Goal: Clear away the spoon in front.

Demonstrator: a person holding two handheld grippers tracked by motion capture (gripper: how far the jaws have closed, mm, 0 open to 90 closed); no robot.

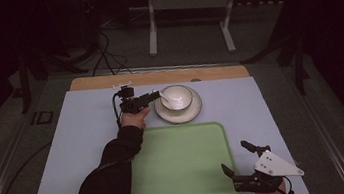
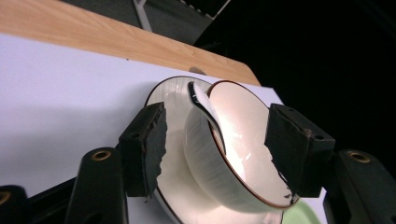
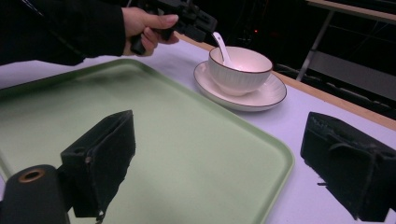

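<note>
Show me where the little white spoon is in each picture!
High view: the spoon leans on the bowl's left rim, by the left gripper.
Left gripper view: centre, between the open jaws, on the near rim.
Right gripper view: upper middle, sticking out of the bowl.
Shared landmark: the saucer under the bowl.

Your bench [image 1: 89, 138]: pale lilac-white top, wooden strip [image 1: 107, 82] along far edge. On it, green tray [image 1: 184, 163] near your side, empty; white saucer [image 1: 197, 111] just beyond tray's far edge, toward wooden strip, apart from tray
</note>
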